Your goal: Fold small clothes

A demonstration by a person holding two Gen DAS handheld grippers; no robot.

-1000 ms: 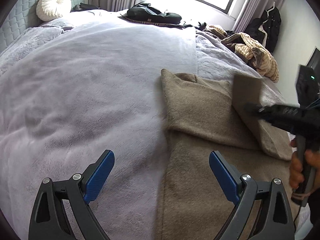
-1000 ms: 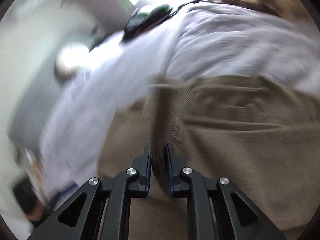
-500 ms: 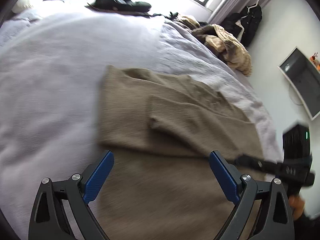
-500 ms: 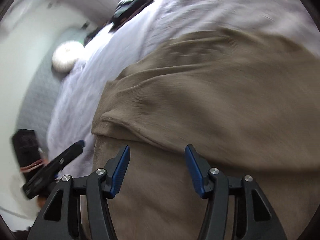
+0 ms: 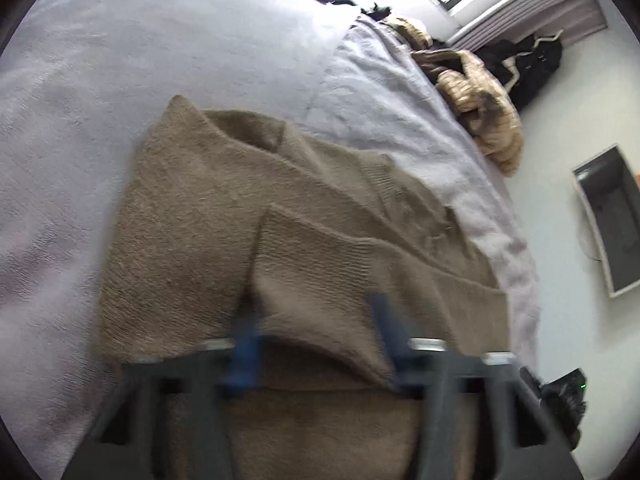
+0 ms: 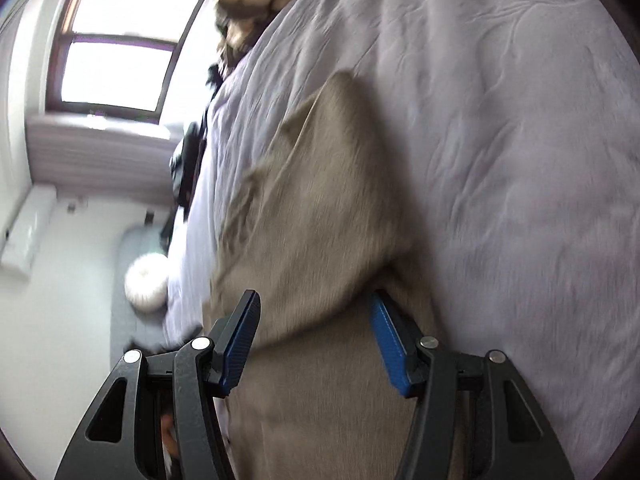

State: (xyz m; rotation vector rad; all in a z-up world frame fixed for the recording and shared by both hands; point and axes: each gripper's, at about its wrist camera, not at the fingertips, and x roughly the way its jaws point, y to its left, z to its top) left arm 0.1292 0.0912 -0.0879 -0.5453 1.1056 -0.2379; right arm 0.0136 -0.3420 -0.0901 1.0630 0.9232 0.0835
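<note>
Left gripper (image 5: 316,332): at the bottom of its own view, blurred; blue pads spread apart, with a raised fold of the sweater between them; whether the pads touch the cloth cannot be told.
Right gripper (image 6: 316,340): at the bottom of its own view, blue pads spread wide, nothing pinched; sweater cloth lies between and ahead of them.
Sweater (image 5: 224,216): brown knit, lying on the bed in the centre of the left view, partly folded; one flap laid over the body from the right, a corner pointing to the upper left. In the right view (image 6: 320,216) it runs from the bottom centre up to the middle of the frame.
Bed (image 5: 160,52): pale lilac cover fills the left and top of the left view and the right half of the right view (image 6: 500,160).
Clothes pile (image 5: 480,96): tan and cream, upper right of the left view, at the bed's far edge.
Dark coat (image 5: 524,60): hanging at the upper right by the curtain.
Screen (image 5: 608,220): on the wall, right edge of the left view.
Window (image 6: 116,40): bright, upper left of the right view.
Cushion (image 6: 146,280): round, white, lower left of the right view.
</note>
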